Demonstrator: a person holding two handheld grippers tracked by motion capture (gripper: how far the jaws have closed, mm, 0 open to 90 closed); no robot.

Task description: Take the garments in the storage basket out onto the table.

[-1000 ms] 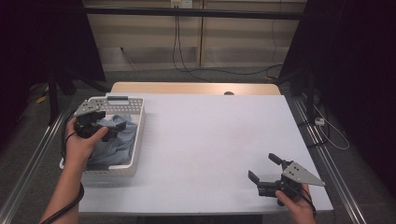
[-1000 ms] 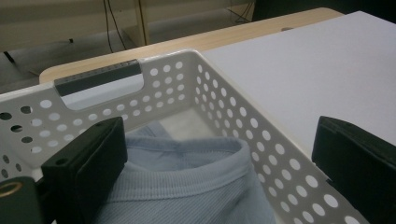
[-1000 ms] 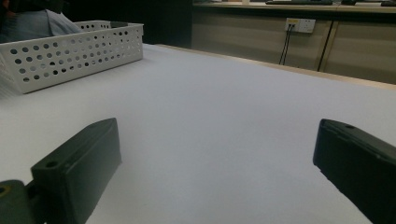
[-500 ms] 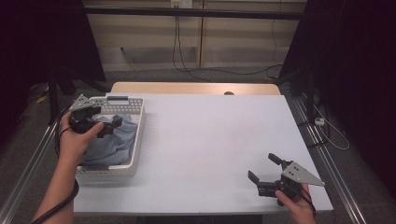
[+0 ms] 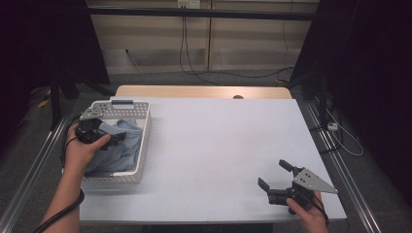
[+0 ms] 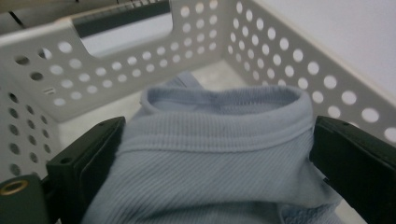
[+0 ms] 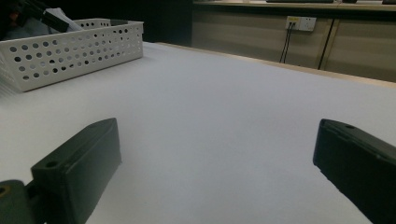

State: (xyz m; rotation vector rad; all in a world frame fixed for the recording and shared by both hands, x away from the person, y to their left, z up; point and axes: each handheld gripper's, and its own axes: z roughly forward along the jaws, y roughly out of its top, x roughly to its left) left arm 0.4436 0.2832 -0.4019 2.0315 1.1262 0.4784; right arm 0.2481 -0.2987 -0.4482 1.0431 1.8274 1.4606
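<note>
Two grippers at work over a white table [image 5: 214,145]. Left gripper [image 5: 116,139] down in the basket [image 5: 138,177] at the table's left side, jaws spread wide with a bunched fold of the cloth [image 5: 121,150] lying between them. From the left gripper view, ribbed light-blue cloth [image 6: 219,154] fills the gap between both jaws, its hemmed edge rising toward the basket's [image 6: 280,51] perforated far wall; cannot tell whether the jaws press it or merely flank it. Gripped by a hand [image 5: 82,150], forearm coming in from the bottom left. Rest of the cloth heaped inside the basket, against its right wall.

Right gripper [image 5: 276,178] low at the table's near right corner, well apart from the basket, jaws wide apart and holding nothing. Seen along its own jaws in the right gripper view, bare white table [image 7: 224,116] between them, the basket [image 7: 70,51] far off at upper left with a bit of cloth [image 7: 60,19] showing above its rim. Grey three-cornered plate on top of the right gripper, pointing to the table's right edge.
</note>
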